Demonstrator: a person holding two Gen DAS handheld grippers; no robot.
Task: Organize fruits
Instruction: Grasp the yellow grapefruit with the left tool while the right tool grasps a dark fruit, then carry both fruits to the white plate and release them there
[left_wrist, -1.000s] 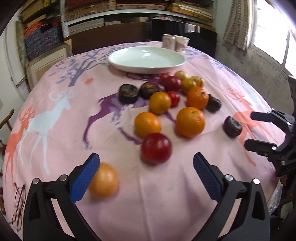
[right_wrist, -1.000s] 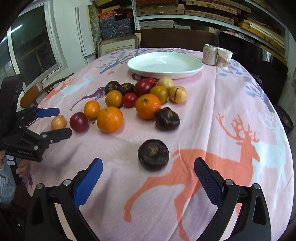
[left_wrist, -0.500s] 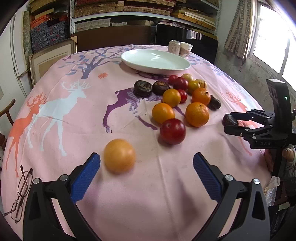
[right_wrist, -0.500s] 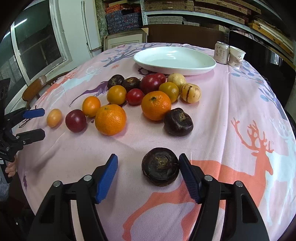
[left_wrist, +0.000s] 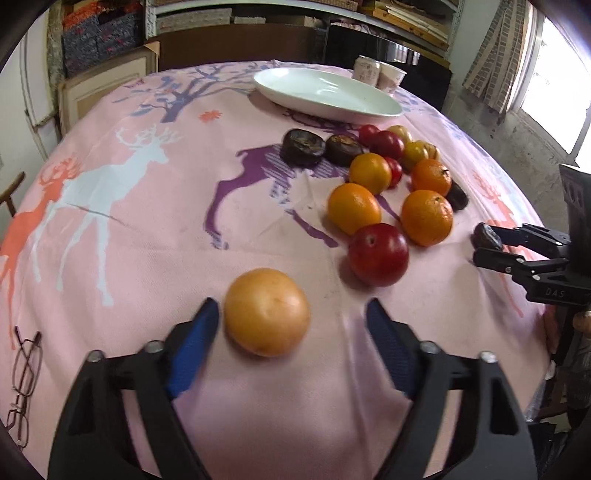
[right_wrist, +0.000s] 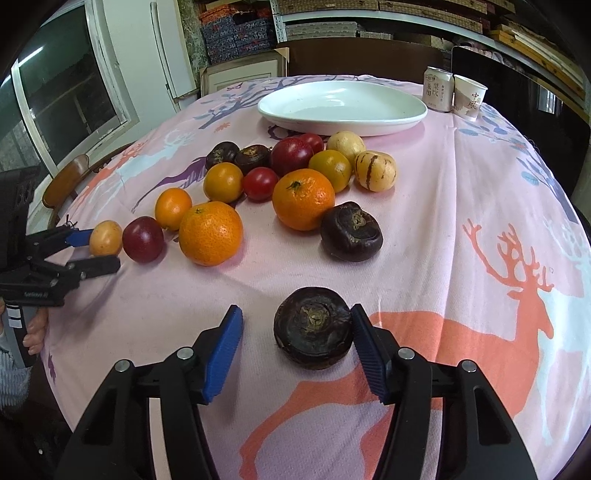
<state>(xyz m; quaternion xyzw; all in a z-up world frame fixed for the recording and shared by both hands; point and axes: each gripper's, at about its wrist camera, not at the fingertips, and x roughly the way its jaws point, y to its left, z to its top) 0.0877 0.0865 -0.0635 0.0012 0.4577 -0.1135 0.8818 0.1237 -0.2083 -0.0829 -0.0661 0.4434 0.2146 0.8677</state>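
A pale orange fruit (left_wrist: 266, 312) lies on the pink deer tablecloth (left_wrist: 147, 240) between the jaws of my left gripper (left_wrist: 291, 310). The jaws are closing: the left pad (left_wrist: 192, 350) is almost at the fruit, the right pad stands well apart. A dark brown fruit (right_wrist: 313, 326) lies between the jaws of my right gripper (right_wrist: 295, 312), which are also closing. Its right pad (right_wrist: 365, 347) is at the fruit's side, and a gap remains at the left one. An empty white plate (right_wrist: 343, 107) stands at the far side.
Between plate and grippers lies a cluster of oranges (right_wrist: 210, 232), red fruits (right_wrist: 143, 239) and dark fruits (right_wrist: 351, 230). A can (right_wrist: 437, 90) and paper cup (right_wrist: 470, 96) stand behind the plate. Glasses (left_wrist: 22, 380) lie at the cloth's left edge.
Both pairs of jaws have narrowed. The left gripper moved forward so the pale orange fruit now sits between its pads. The right gripper sank over the dark fruit early on.
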